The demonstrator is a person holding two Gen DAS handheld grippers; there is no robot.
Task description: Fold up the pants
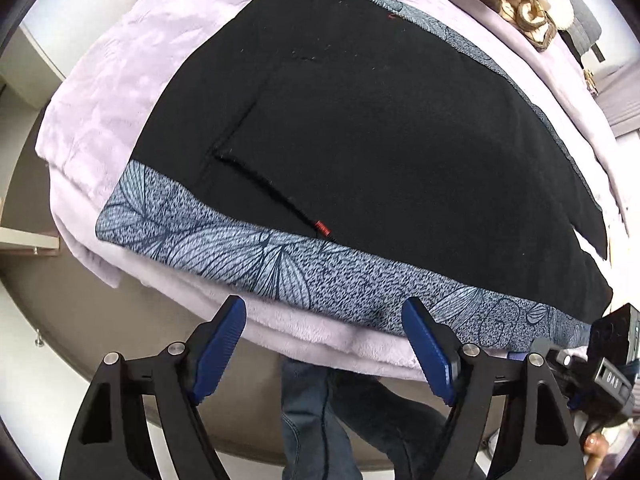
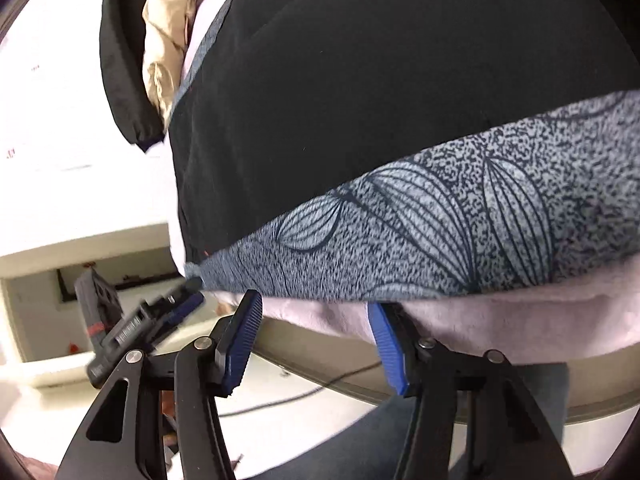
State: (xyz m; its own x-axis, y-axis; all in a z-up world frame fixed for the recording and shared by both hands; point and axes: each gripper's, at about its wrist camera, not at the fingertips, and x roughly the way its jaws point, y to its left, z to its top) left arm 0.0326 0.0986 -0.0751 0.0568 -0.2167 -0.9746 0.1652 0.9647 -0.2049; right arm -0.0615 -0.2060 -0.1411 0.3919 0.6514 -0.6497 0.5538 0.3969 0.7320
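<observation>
The left gripper (image 1: 324, 328) hangs with jaws spread wide, holding nothing, just off the near edge of the lilac blanket (image 1: 120, 92). The right gripper (image 2: 316, 320) is likewise agape and empty. Beyond them, the black pants (image 1: 380, 140) lie flat on a grey leaf-patterned cloth (image 1: 224, 248).

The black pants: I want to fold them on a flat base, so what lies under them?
The black pants lie on a grey leaf-print cloth, which rests on a lilac blanket. Whatever lies beneath the blanket is covered.
</observation>
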